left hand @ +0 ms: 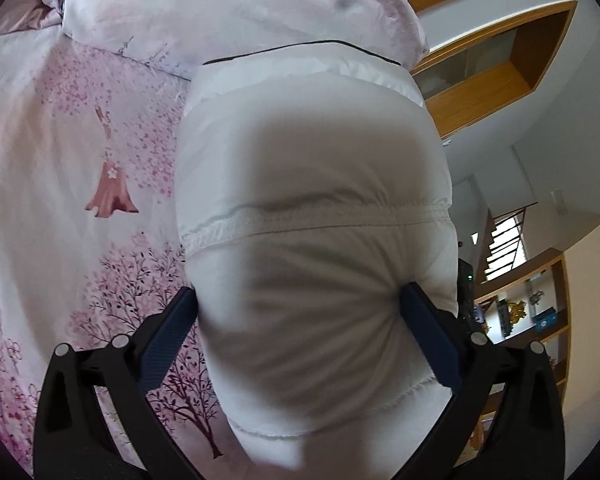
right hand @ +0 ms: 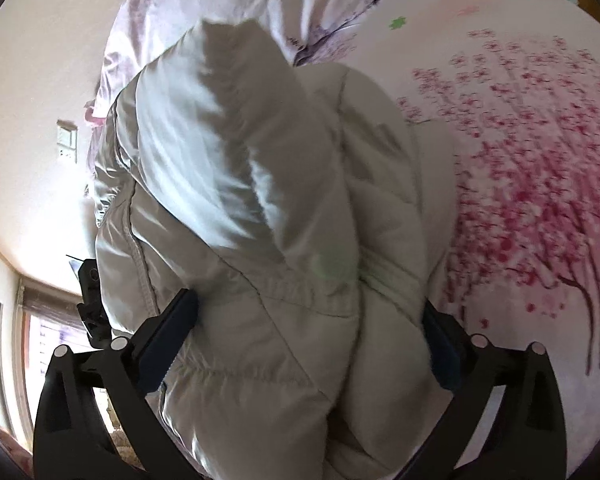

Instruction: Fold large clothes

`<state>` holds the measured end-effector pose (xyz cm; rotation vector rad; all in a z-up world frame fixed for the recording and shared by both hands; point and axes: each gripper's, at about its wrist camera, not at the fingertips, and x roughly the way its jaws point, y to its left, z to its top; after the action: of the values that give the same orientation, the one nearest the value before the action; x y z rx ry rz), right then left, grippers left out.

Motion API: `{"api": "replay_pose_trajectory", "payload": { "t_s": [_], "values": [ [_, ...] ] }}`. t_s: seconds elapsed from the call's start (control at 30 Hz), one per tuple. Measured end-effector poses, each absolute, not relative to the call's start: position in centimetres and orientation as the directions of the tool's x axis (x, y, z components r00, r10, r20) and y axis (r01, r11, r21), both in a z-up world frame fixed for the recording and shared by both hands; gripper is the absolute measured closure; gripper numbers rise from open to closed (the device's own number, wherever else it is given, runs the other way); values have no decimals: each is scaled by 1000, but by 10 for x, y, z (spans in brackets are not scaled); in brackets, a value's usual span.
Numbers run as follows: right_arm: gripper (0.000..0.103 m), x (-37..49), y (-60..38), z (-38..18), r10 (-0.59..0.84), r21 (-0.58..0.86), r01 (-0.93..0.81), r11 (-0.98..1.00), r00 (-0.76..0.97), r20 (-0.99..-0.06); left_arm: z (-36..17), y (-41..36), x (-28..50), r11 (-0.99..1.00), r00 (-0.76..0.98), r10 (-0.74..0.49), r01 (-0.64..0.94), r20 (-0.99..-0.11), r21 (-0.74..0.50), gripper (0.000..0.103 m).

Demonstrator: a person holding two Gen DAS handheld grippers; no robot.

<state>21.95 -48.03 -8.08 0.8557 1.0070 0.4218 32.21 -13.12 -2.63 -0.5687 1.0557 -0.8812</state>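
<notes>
We're over the white bedspread printed with pink blossom trees (left hand: 80, 184); across it lies the puffy white quilted jacket (left hand: 316, 208), filling both views. Only the left wrist view shows the wooden wall shelves (left hand: 496, 52) past the bed's edge, with open room there; only the right shows a bare pale wall (right hand: 40, 140) and a wall switch plate (right hand: 66, 140). No writing we can read. Left gripper (left hand: 300, 312) spread wide, jacket bulging between its fingers, grip unclear; right gripper (right hand: 312, 320) at its widest, jacket between.
</notes>
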Motion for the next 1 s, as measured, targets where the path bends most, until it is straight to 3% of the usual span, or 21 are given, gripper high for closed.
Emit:
{"api": "replay_pose_trajectory", "payload": {
  "t_s": [0.13,0.37,0.57,1.0],
  "values": [
    [1,224,-468,-83,669,795,50,605,509,-541,-29,-131,317,533,225,-846,339,-484,-775,2],
    [33,203,-465,-82,676,830,15,558,572,-465,-22,-124,302,533,257,-845,344,-468,-773,25],
    [47,183,-471,-81,694,868,-8,497,605,-392,-13,-111,296,503,255,-863,365,-436,-783,36],
    [51,264,-352,-55,845,898,-168,406,444,-298,29,35,288,573,516,-771,305,-373,-761,40]
  ]
}}
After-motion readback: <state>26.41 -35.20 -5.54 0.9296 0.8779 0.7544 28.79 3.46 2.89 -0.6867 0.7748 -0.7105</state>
